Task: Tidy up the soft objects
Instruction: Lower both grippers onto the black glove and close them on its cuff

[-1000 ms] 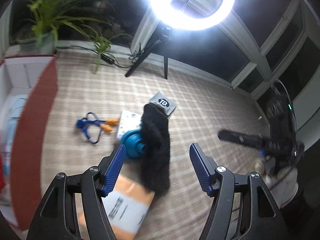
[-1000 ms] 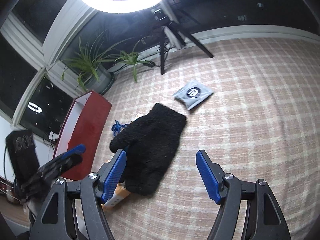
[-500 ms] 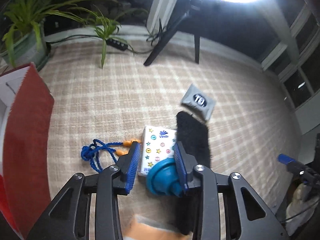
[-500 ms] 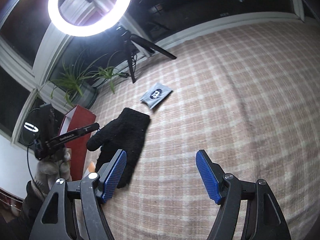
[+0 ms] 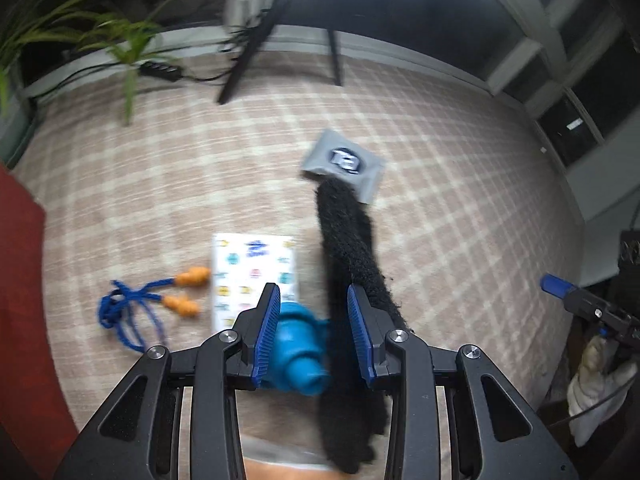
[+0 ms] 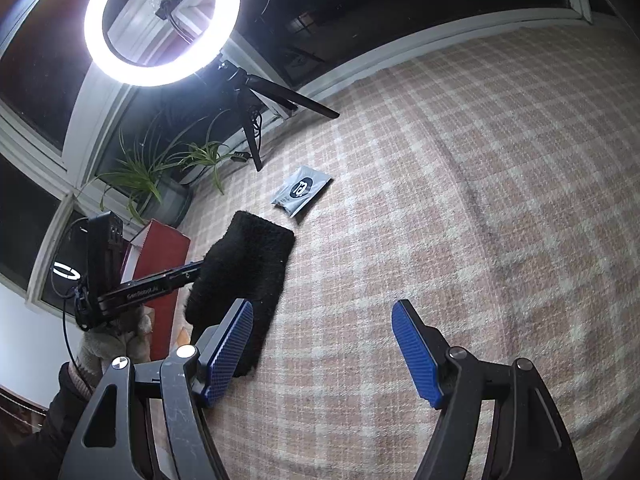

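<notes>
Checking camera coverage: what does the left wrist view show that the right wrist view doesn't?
Left wrist only: teal toy between the left hand-held gripper pads, orange earplugs on a blue cord, sticker-print tissue pack.
Right wrist only: ring light, open right hand-held gripper with nothing between its fingers.
Both: black glove, grey sachet, plaid cloth, red box.

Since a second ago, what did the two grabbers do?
The left gripper came down over the blue squishy toy and narrowed its jaws around it; whether they press it is unclear. The right gripper swung right, away from the black glove, jaws staying wide and empty. The glove, grey packet, sticker box and earplugs stayed put.
</notes>
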`<state>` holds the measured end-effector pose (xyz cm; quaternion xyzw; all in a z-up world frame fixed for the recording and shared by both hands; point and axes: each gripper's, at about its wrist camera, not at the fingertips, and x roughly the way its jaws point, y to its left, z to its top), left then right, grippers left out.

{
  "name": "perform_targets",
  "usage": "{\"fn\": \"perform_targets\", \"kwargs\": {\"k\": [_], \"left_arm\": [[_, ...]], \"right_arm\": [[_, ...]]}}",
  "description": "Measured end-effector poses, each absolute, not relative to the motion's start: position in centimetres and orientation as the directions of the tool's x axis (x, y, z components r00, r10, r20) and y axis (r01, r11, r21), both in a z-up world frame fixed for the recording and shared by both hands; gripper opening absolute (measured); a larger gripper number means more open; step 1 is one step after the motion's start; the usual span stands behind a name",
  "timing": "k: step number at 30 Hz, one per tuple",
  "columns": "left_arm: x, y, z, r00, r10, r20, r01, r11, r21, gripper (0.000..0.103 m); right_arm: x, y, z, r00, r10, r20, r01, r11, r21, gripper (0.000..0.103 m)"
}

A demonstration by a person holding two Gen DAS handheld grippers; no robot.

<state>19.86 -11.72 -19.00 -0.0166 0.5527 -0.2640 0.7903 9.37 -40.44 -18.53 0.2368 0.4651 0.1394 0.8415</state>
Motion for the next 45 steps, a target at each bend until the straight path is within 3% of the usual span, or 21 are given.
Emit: {"fn": "perform_targets", "kwargs": {"k": [8,13,20,22,24,33,43,45], "left_arm": [[17.0,-18.2,-18.7,0.124,-0.551,-0.825,0.503,0.752,-0.427,0.032],[15.3,-20.4,-18.1,0.121,-0.555,-0.823,0.562,0.722,-0.404,0.032],[15.0,-18.0,-18.6,0.156,-0.532,-0.832,0.522,0.759,-0.388,0.035],[14.7,-17.1,-19.3,0.152,-0.529,-0.835,0.494,0.773,-0.399,0.051],[14.4,-16.6,-20.1,0.145,-0.528,-0.837,0.466,0.783,-0.413,0.056],[13.9,-17.0,-22.5,0.112,-0.522,-0.846,0.424,0.794,-0.434,0.056],[13.5,-17.3,-23.5,0.102,-0.549,-0.829,0.426,0.778,-0.463,0.053],[13.4,-17.3,-23.6,0.103,-0.557,-0.824,0.426,0.774,-0.469,0.053]], "right_arm": [[8.5,-41.0,-18.4,0.542,0.444,-0.714,0.004,0.848,0.530,0.069],[7.8,-42.0,-18.7,0.546,0.439,-0.713,0.021,0.844,0.535,0.069],[8.1,-41.4,-20.7,0.511,0.474,-0.717,0.033,0.823,0.567,0.069],[8.7,-40.5,-21.7,0.484,0.503,-0.716,0.022,0.811,0.585,0.069],[9.2,-39.9,-22.5,0.461,0.526,-0.715,0.023,0.798,0.602,0.069],[11.4,-37.4,-25.7,0.367,0.552,-0.749,0.041,0.795,0.605,0.069],[11.8,-36.7,-27.4,0.341,0.602,-0.723,0.079,0.747,0.660,0.069],[11.9,-36.6,-27.5,0.341,0.605,-0.720,0.081,0.744,0.663,0.064]]}}
